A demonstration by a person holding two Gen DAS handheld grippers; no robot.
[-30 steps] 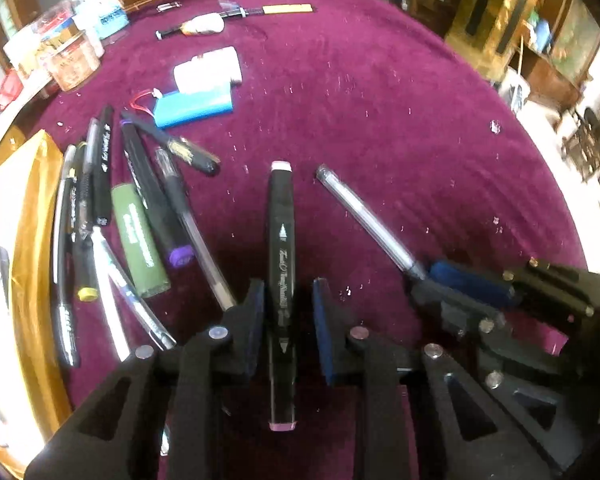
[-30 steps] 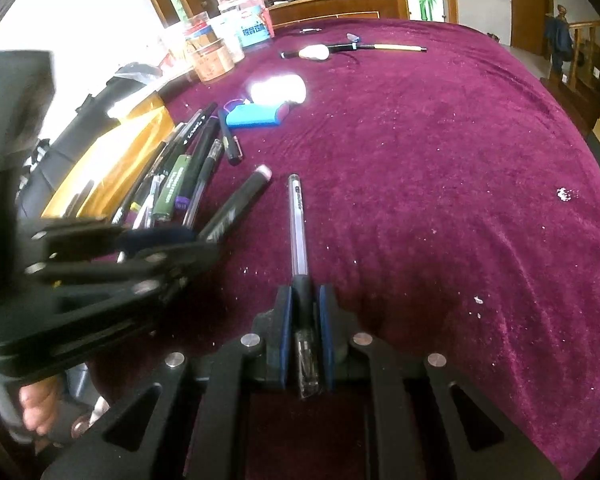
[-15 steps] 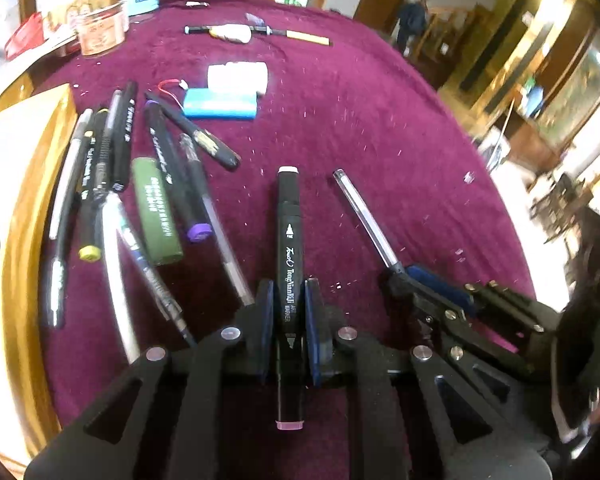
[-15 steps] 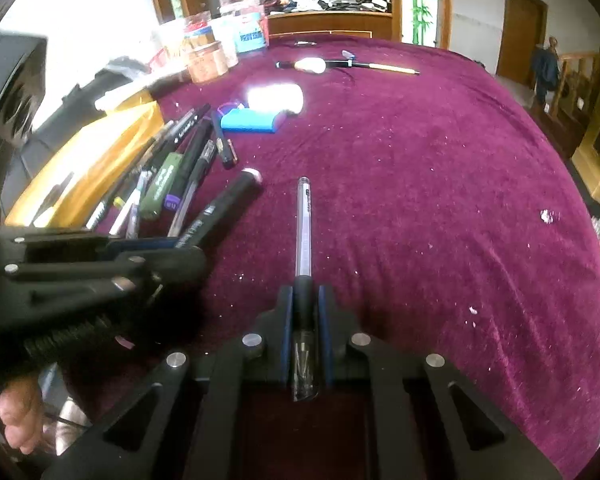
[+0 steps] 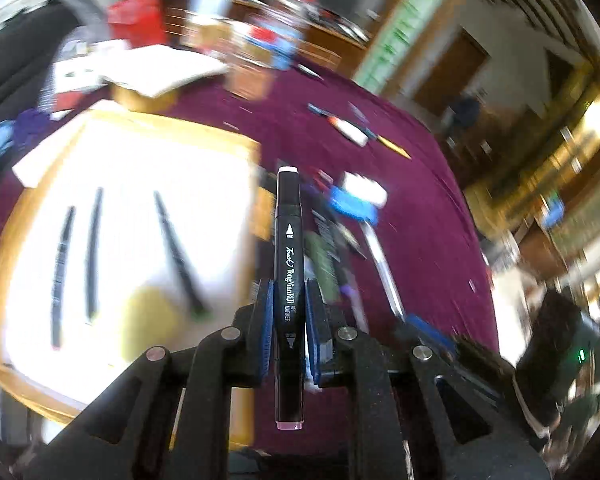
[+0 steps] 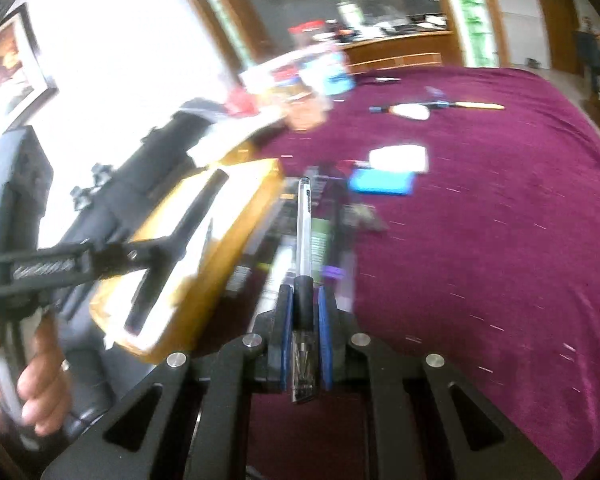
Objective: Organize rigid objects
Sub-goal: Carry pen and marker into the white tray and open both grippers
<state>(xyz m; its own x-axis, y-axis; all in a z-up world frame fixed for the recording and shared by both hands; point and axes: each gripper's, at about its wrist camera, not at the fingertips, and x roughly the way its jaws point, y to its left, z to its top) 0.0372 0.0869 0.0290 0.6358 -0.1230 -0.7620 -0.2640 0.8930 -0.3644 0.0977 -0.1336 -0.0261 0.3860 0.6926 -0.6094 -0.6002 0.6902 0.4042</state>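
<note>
Maroon cloth (image 6: 500, 240) lies bare rightward; hand-held grippers clamp marker (image 5: 288, 264) and pen (image 6: 304, 240) beside tray edge (image 6: 236, 248).

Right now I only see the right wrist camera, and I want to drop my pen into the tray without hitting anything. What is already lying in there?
Observer: Three dark pens lie on the white floor of the tray, side by side and apart from each other.
Operator: My right gripper has the clear pen. What is in the left gripper?
Observer: A black marker with white lettering and pale pink ends, clamped at about mid-length.
</note>
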